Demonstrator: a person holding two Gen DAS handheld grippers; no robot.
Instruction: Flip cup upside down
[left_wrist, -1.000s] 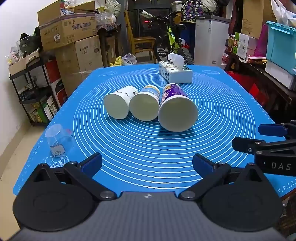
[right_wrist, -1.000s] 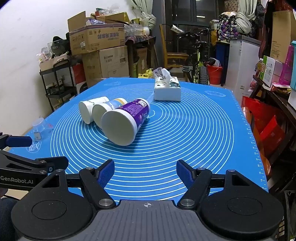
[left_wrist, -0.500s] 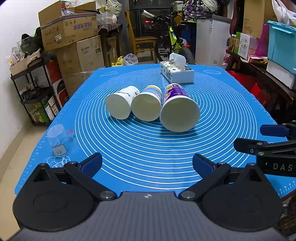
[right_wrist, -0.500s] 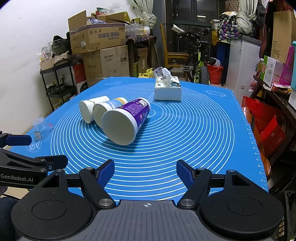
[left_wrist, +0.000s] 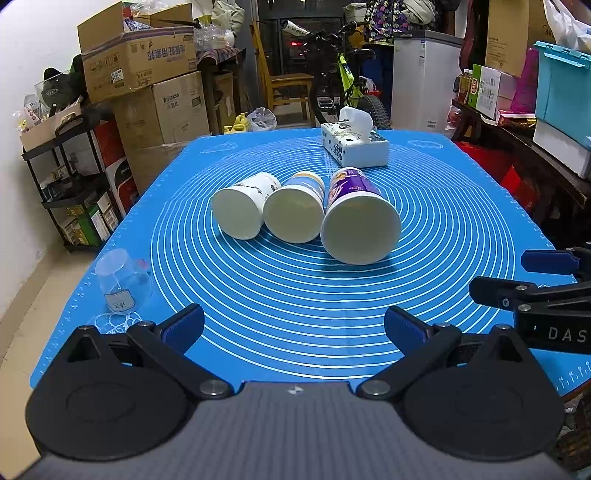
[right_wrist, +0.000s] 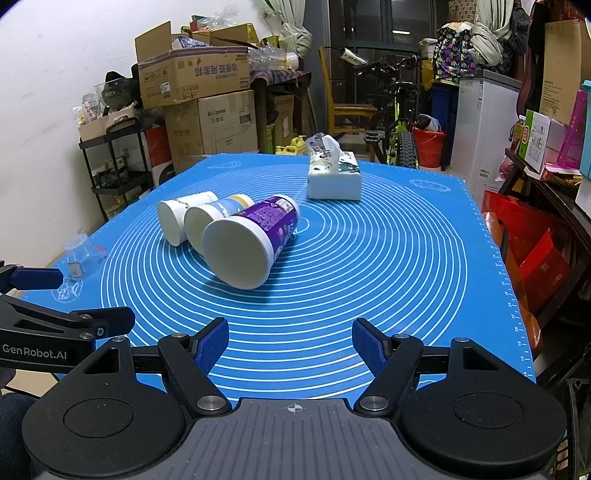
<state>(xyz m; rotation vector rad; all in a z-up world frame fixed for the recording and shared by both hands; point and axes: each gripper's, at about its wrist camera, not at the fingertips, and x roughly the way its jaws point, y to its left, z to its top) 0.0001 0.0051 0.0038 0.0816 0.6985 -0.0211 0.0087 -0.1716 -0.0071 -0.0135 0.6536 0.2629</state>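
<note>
Left hand-held gripper (left_wrist: 293, 326) — hovering low over the near edge of the tabletop, blue pads spread wide, pinching nothing.

Right hand-held gripper (right_wrist: 290, 345) — hovering alongside it over the blue mat (right_wrist: 388, 258), pads likewise spread apart and holding nothing. Each unit is showing at the edge of the other's view.

Purple cup (left_wrist: 360, 218) — lying on its side ahead of both grippers, well apart from the pads, its wide white end facing them. It is sitting just right of centre for the left gripper and left of centre for the right one.

Blue-and-yellow cup (left_wrist: 293, 212) — lying on its side just left of the purple cup, appearing to touch it.

White cup (left_wrist: 240, 210) — lying on its side, leftmost of the row, close against the middle cup.

Tissue box (right_wrist: 334, 177) — resting beyond the cups, toward the far end of the mat, a tissue sticking up from it.

Clear plastic cup (left_wrist: 122, 280) — standing mouth-down near the left gripper's left pad, at the mat's left edge.
</note>
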